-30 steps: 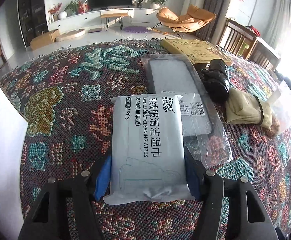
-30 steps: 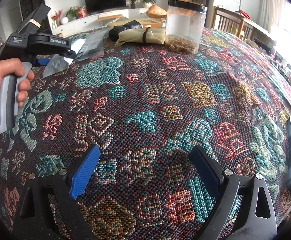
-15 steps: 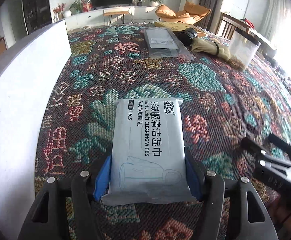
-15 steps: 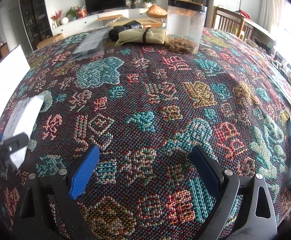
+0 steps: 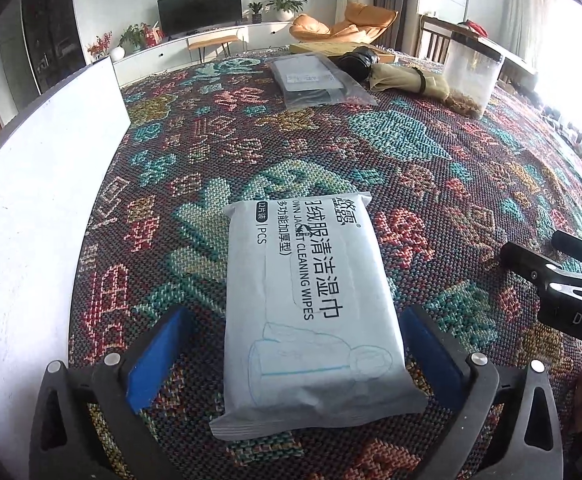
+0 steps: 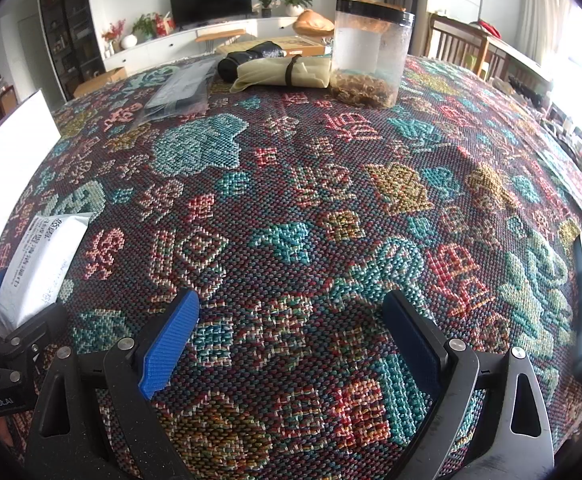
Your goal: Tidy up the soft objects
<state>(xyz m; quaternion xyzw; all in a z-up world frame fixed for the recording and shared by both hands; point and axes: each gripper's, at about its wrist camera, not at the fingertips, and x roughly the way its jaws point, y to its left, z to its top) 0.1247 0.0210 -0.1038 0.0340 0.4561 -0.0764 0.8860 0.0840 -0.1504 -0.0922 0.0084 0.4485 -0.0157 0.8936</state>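
At the far left of the worktop point(image 5: 219, 128) stands the white box point(image 5: 31, 208), and just beside it lies the wipes pack point(image 5: 311, 300), flat on the woven cloth. My left claw point(image 5: 297, 354) has just been opening: its jaws now stand wide, the pack lying between them with a gap showing on either side, so I no longer grip it. I judge this one soft thing as set down near the box but not inside it.

Further right, at the far edge, more waits: the clear bagged item point(image 5: 315, 82), the black roll point(image 5: 357, 62) and the beige bundle point(image 5: 409, 80), close together, with the plastic jar point(image 6: 369, 56) just beside them. Those look untouched, so most of the sorting seems left.

My left claw tilts steeply down over the pack. My right claw point(image 6: 291, 336), on the right, also points down at bare cloth, jaws spread, holding nothing, well apart from the far group.
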